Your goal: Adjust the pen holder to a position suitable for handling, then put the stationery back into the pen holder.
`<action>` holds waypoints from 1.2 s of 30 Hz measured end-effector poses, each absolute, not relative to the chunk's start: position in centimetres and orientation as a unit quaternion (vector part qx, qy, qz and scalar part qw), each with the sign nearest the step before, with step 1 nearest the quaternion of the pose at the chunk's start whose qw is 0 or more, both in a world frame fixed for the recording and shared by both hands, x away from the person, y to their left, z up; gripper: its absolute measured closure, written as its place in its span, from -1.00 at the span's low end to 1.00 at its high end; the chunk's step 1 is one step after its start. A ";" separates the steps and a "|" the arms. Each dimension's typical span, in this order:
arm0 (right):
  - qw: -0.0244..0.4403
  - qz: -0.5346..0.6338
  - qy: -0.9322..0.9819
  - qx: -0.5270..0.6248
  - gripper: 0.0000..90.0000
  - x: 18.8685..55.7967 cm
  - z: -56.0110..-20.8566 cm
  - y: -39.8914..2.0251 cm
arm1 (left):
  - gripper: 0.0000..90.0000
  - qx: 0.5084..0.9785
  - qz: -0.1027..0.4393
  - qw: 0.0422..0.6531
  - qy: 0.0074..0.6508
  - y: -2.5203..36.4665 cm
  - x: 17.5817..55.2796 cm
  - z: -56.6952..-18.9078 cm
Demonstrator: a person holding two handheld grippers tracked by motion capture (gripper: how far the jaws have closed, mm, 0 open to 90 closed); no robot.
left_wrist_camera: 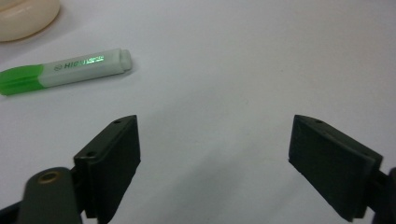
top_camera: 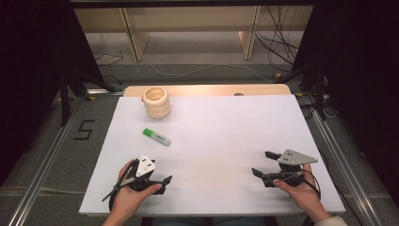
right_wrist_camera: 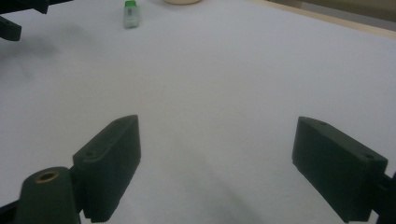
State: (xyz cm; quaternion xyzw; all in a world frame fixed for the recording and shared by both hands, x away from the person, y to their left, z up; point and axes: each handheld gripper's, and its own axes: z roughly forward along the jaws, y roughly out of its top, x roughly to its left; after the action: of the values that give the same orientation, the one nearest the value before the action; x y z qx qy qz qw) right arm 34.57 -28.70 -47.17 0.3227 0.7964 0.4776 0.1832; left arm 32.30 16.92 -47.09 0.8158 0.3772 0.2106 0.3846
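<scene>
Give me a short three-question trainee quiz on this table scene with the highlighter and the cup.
1. True or false: the green highlighter lies inside the ribbed cup.
2. Which hand-held gripper is nearer the highlighter: A) left hand-held gripper, B) right hand-held gripper?
3. Fill in: both hand-held grippers' jaws are ____ with nothing between them.

Key: 1 false, it lies on the white table in front of the cup; 2 A; 3 open.

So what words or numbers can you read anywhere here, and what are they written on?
"5": black mark on the grey floor left of the table.
"HIG...": start of the print on the barrel of the green-capped highlighter in the left gripper view; the rest is lost in glare, too blurred to read.
The ribbed cream cup shows no writing.
</scene>
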 end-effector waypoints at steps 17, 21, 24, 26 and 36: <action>0.188 0.480 0.794 0.323 -0.64 34.6 -47.1 -28.9 | -0.65 0.814 0.220 0.383 0.376 16.9 32.5 -47.1; 0.186 0.475 0.796 0.327 -0.64 34.6 -47.1 -28.8 | -0.63 0.809 0.219 0.388 0.383 16.8 32.5 -47.2; 0.191 0.476 0.796 0.323 -0.64 34.6 -47.1 -28.8 | -0.48 0.791 0.223 0.409 0.397 16.8 32.7 -47.0; 0.191 0.475 0.796 0.324 -0.64 34.6 -47.1 -28.8 | -0.44 0.790 0.222 0.412 0.396 16.8 32.9 -46.9; 0.188 0.472 0.798 0.324 -0.64 34.5 -47.0 -28.6 | 0.88 0.782 0.211 0.371 0.455 16.7 35.9 -46.4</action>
State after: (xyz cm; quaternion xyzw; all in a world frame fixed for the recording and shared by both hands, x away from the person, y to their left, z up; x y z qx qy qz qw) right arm 34.47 -28.60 -47.04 0.3237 0.7982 0.4719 0.1883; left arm 35.93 16.68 -46.44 0.7815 0.4551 0.2109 0.3710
